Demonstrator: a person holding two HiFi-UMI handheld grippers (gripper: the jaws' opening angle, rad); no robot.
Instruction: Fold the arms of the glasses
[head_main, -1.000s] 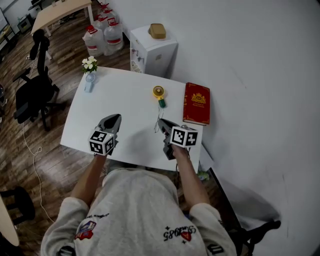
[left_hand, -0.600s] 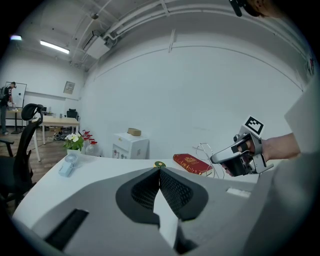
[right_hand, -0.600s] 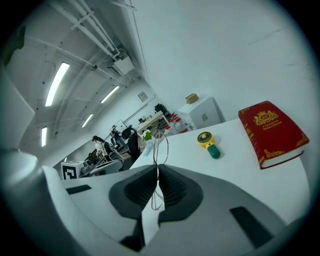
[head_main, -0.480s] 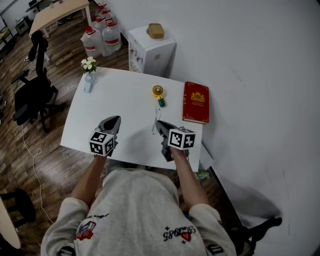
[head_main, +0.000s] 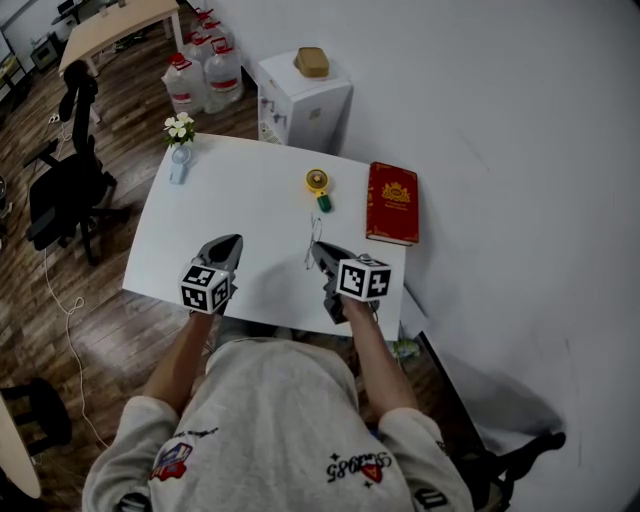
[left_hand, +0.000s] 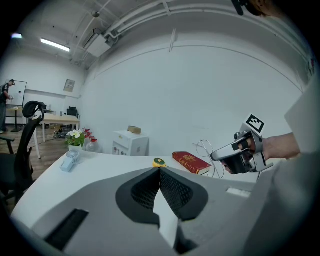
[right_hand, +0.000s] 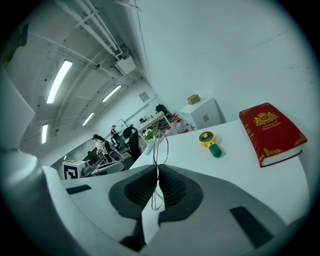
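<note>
**Wire-thin glasses (right_hand: 160, 145) pinched in my right gripper (right_hand: 158, 167), fold apparently not begun**

Head view: both of my grippers hover over the near edge of the white table (head_main: 250, 190). The right one holds the glasses up off the surface; the left gripper (head_main: 228, 240) stands well apart from it, at the same edge. A red book (head_main: 393, 205) lies beyond my right gripper and plays no part.

Right gripper view: my fingers are pressed onto the fine metal frame, which runs down between the ribbed pads while a rim loop rises above the tips.

Left gripper view: my fingers (left_hand: 170, 187) are pressed together on nothing. From here the glasses appear as pale wire loops standing off the tip of the right gripper, clear of the table.

Progress, as a judgement: the frame is picked up and steadied, which is the preparatory part. The wire is too thin to tell whether either arm lies folded against the rims. With my left gripper apart from the frame, I read both arms as left to fold
</note>
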